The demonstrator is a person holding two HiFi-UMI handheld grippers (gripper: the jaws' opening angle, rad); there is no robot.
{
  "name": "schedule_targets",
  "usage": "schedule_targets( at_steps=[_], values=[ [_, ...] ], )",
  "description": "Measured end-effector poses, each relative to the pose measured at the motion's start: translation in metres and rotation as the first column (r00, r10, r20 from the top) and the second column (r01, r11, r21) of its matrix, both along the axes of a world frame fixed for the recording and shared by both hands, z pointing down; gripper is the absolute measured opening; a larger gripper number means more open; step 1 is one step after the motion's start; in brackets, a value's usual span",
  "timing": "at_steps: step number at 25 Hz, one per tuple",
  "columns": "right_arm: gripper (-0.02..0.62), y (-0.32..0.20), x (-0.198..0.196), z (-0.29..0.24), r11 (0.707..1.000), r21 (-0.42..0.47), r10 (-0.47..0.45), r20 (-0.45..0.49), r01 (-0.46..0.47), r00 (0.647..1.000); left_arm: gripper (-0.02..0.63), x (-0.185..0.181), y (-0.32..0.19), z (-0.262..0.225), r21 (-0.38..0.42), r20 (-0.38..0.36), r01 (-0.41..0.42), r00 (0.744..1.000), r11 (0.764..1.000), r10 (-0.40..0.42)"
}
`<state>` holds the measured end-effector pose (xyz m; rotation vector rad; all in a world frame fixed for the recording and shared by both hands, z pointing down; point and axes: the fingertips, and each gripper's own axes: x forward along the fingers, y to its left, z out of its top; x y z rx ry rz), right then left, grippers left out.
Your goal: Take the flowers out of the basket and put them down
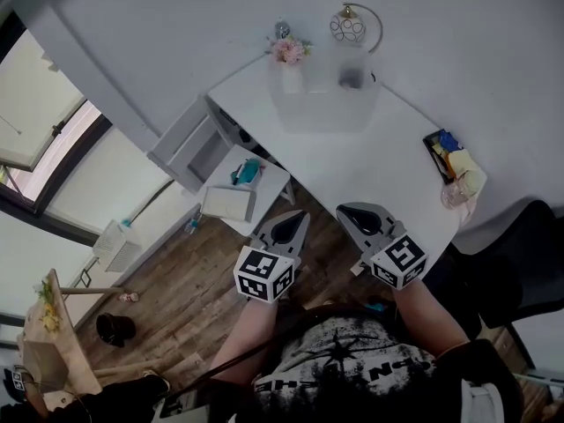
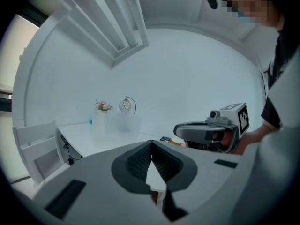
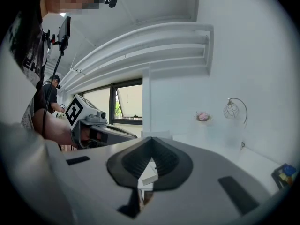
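The room had plain white walls (image 1: pixel 220 7). A white worktop (image 1: pixel 370 174) stood against the far wall and ran diagonally across the head view. A wire globe lamp (image 1: pixel 349 26) on a curved arm stood at its far edge. The floor (image 1: pixel 194 298) was brown wood plank. A low white side table (image 1: pixel 264 188) stood just beside the worktop's left edge, with a white slatted unit (image 1: pixel 187 144) beyond it. A dark-framed window (image 1: pixel 44 130) in the left wall admitted daylight. A black chair (image 1: pixel 520 254) stood to the right of the worktop. A pale wooden stand (image 1: pixel 53 351) stood on the floor at lower left.
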<state>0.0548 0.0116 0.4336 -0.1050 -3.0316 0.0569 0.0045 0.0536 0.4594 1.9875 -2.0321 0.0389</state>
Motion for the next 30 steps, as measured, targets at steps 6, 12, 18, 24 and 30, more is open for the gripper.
schedule_targets(
  at_steps=[6, 12, 18, 24, 30],
  values=[
    [0.015, -0.021, -0.026, 0.014, 0.999, 0.008, 0.043, -0.035, -0.042, 0.998, 0.014, -0.028, -0.025, 0.001, 0.002, 0.009, -0.037, 0.999, 0.999, 0.037],
    [0.015, -0.048, -0.063, 0.017, 0.994, 0.010, 0.108, -0.037, -0.107, 0.994, 0.014, -0.067, -0.055, 0.005, 0.003, 0.027, -0.099, 0.995, 0.995, 0.099],
    [0.015, -0.072, -0.110, 0.008, 0.982, 0.036, 0.185, -0.018, -0.184, 0.983, 0.014, -0.112, -0.082, -0.007, 0.001, 0.050, -0.179, 0.983, 0.984, 0.178],
    [0.015, -0.088, -0.162, -0.001, 0.975, 0.038, 0.220, 0.000, -0.220, 0.975, 0.014, -0.168, -0.101, -0.021, 0.016, 0.081, -0.217, 0.973, 0.976, 0.215],
    [0.015, -0.103, -0.200, 0.004, 0.965, 0.046, 0.259, -0.008, -0.258, 0.966, 0.014, -0.209, -0.116, -0.011, 0.003, 0.081, -0.253, 0.964, 0.967, 0.252]
  ],
)
